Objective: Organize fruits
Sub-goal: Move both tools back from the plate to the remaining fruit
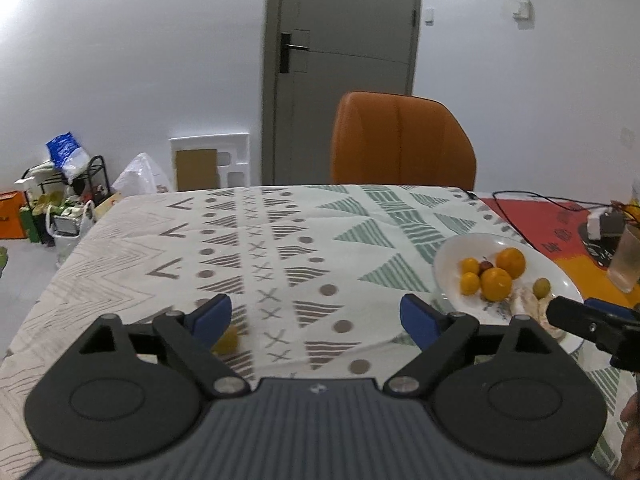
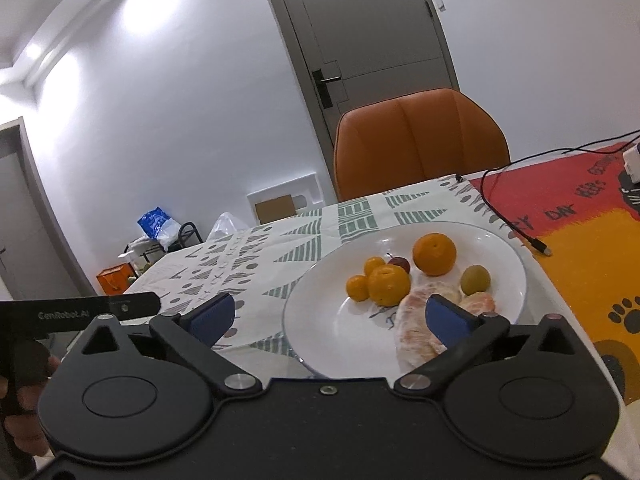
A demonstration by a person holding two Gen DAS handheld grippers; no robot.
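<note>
One small orange fruit [image 1: 226, 342] sits alone on the patterned tablecloth [image 1: 132, 256], half hidden behind my left gripper's [image 1: 316, 320] wide-open fingers; the rest lie on the white plate [image 2: 320, 340]. My right gripper [image 2: 330, 318] hovers over the plate, spread and empty. I worry the round stray rolls off when nudged, or peeled segments [image 2: 416, 328] get squashed.
</note>
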